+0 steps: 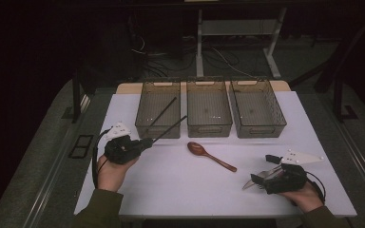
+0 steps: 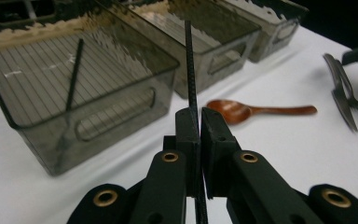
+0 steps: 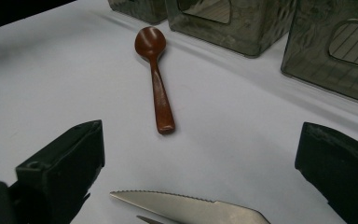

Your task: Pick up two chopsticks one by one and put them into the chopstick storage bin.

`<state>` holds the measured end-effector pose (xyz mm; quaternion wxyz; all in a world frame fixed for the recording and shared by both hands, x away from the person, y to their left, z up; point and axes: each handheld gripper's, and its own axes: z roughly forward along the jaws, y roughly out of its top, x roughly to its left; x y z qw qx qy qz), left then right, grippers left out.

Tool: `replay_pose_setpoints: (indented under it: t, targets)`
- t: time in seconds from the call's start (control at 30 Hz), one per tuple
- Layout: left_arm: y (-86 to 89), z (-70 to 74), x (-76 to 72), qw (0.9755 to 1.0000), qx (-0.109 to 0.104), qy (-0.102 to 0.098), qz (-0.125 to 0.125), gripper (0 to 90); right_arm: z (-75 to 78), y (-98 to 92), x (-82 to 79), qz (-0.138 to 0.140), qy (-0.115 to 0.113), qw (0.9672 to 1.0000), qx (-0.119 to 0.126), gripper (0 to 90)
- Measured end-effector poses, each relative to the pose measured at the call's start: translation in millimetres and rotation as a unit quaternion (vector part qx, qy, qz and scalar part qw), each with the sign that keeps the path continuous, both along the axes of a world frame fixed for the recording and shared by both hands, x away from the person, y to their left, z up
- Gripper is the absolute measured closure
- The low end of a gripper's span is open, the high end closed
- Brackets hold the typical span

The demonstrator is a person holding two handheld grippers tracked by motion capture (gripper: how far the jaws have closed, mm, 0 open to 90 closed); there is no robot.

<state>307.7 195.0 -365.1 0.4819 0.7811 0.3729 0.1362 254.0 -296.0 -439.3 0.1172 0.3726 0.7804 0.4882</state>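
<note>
My left gripper (image 1: pixel 149 141) (image 2: pixel 199 114) is shut on a thin black chopstick (image 1: pixel 171 127) (image 2: pixel 189 70), which points up and right toward the gap between the left and middle bins. A second black chopstick (image 1: pixel 161 112) (image 2: pixel 74 74) leans inside the left bin (image 1: pixel 145 124) (image 2: pixel 121 121). A brown wooden spoon (image 1: pixel 211 156) (image 2: pixel 242 111) (image 3: pixel 156 79) lies on the white table mid-front. At the front right, my right gripper (image 1: pixel 264 170) (image 3: pixel 203 140) stands wide open. A serrated metal knife (image 1: pixel 251 183) (image 3: pixel 191 207) lies between its jaws, untouched, with a fork (image 2: pixel 352 95) beside it.
Three smoky clear bins stand in a row at the back: the left one, a middle bin (image 1: pixel 209 127) and a right bin (image 1: pixel 259 128). The white table (image 1: pixel 180 185) ends close to the hands. Desk legs and cables stand on the dark floor beyond.
</note>
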Motion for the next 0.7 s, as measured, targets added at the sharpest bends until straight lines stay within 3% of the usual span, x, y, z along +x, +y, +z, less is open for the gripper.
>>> replay_pose_setpoints:
  t: [0.43,0.7]
  targets:
    - [-8.7,10.6,32.5,0.9999,0.001,-0.009,0.011,86.2,0.6,-1.9,-0.8,-0.005,-0.002,1.0000,0.003,1.7]
    - [-16.3,17.9,54.0,0.9997,0.013,-0.010,0.019,86.1,0.8,-3.5,-1.2,-0.007,-0.002,1.0000,0.005,1.7]
